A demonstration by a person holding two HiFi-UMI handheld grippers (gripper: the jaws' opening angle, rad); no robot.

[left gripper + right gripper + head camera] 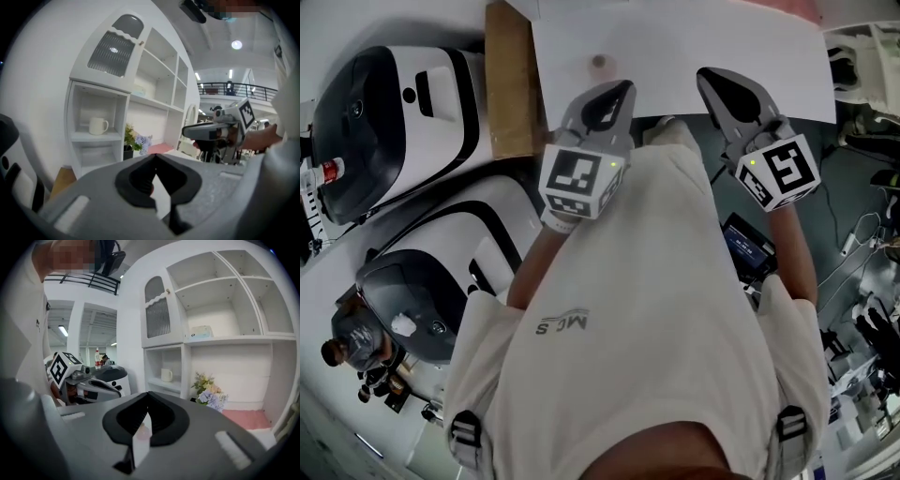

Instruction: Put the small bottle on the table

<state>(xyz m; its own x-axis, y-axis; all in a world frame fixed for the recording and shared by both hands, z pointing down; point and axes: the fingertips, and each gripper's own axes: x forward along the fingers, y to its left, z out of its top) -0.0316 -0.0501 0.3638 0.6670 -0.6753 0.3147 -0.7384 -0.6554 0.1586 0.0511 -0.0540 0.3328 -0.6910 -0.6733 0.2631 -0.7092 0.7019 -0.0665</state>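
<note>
Both tools were held level in front of the person's chest, pointing at the white table. Left gripper: clenched, tips met, nothing between the pads. Right gripper: likewise clenched tip to tip, and empty. A small round brownish thing sat on the table top, ahead of the left gripper and apart from both. I took it for the small bottle seen from above, though it was too small to be certain. A faint pinkish blob showed through the hollow under each pair of jaws. It was probably the same item, standing on the table beyond the tips and not gripped. Behind the table stood a white shelf unit with a mug in a low narrow bay and flowers in the wider bay beside it. A brown board lay along the table's left edge. Judgement: if that thing was the bottle, it already stood on the table, and the placing step was either finished or not begun; these views could not settle which. No carry was in hand. Should the bottle need handling, the next move would call for spreading one pair of jaws, reaching forward over the table and bracketing the bottle low on its body. The jaws should then close gently, as so small a thing would likely tip at a nudge.
</note>
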